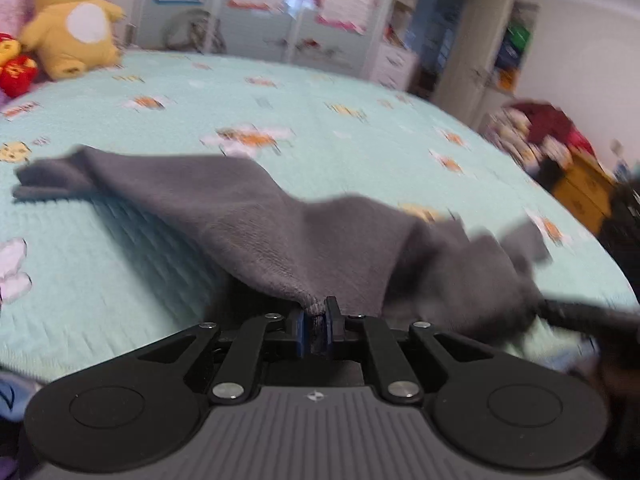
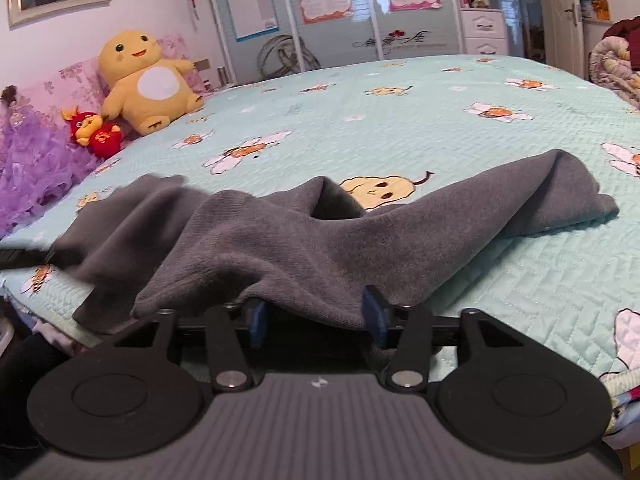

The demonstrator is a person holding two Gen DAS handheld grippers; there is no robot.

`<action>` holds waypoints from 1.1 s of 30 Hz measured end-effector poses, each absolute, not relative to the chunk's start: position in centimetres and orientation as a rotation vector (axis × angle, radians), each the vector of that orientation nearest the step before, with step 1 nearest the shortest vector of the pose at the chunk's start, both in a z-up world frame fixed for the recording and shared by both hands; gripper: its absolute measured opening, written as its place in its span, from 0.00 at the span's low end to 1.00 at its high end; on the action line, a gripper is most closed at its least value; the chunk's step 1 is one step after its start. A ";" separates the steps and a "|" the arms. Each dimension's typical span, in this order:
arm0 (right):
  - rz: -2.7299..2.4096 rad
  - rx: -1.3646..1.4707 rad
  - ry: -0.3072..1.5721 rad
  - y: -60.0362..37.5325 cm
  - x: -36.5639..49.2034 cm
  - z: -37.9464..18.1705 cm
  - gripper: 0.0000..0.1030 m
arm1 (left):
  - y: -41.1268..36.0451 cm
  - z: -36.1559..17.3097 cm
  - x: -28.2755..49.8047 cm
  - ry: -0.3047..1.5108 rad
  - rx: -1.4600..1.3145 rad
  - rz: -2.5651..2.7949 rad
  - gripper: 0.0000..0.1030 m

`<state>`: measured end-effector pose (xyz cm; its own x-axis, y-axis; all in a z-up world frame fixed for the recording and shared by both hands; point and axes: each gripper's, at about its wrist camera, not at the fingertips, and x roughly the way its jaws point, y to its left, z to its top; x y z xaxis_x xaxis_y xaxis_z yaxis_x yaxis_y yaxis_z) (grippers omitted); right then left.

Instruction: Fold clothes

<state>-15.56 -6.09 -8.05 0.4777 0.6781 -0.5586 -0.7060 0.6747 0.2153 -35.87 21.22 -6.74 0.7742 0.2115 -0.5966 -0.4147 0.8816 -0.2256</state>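
A grey knitted garment (image 1: pixel 280 232) lies stretched and crumpled across the mint bedspread (image 1: pixel 340 92) near the bed's front edge. My left gripper (image 1: pixel 316 318) is shut on a bunched bit of its near hem, which rises off the bed in a peak. In the right wrist view the same garment (image 2: pixel 280 248) drapes over my right gripper (image 2: pixel 314 314). Its blue-padded fingertips (image 2: pixel 256 318) stand well apart under the near hem and do not pinch the cloth. One sleeve end (image 2: pixel 576 196) lies flat at the right.
A yellow plush toy (image 2: pixel 148 80) and a small red one (image 2: pixel 96 132) sit at the head of the bed beside purple frilly fabric (image 2: pixel 32 164). A wardrobe (image 2: pixel 320 12) stands behind. Piled bedding (image 2: pixel 616 64) is at the right, a wooden cabinet (image 1: pixel 580 192) beyond the bed.
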 end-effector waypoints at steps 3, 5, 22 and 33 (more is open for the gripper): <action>0.814 -0.014 0.691 -6.2 -15.1 -8.2 0.56 | 21.2 -7.0 -35.5 0.615 -0.341 0.341 0.10; 0.806 0.001 0.683 -6.4 -15.2 -7.8 0.56 | 21.5 -7.0 -35.2 0.617 -0.339 0.352 0.18; 0.751 0.529 0.841 -10.7 -9.8 -8.3 0.64 | 24.1 -8.1 -33.8 0.642 -0.456 0.398 0.64; 0.696 0.643 0.826 -12.0 -8.7 -7.4 0.64 | 23.6 -9.4 -32.9 0.679 -0.436 0.406 0.66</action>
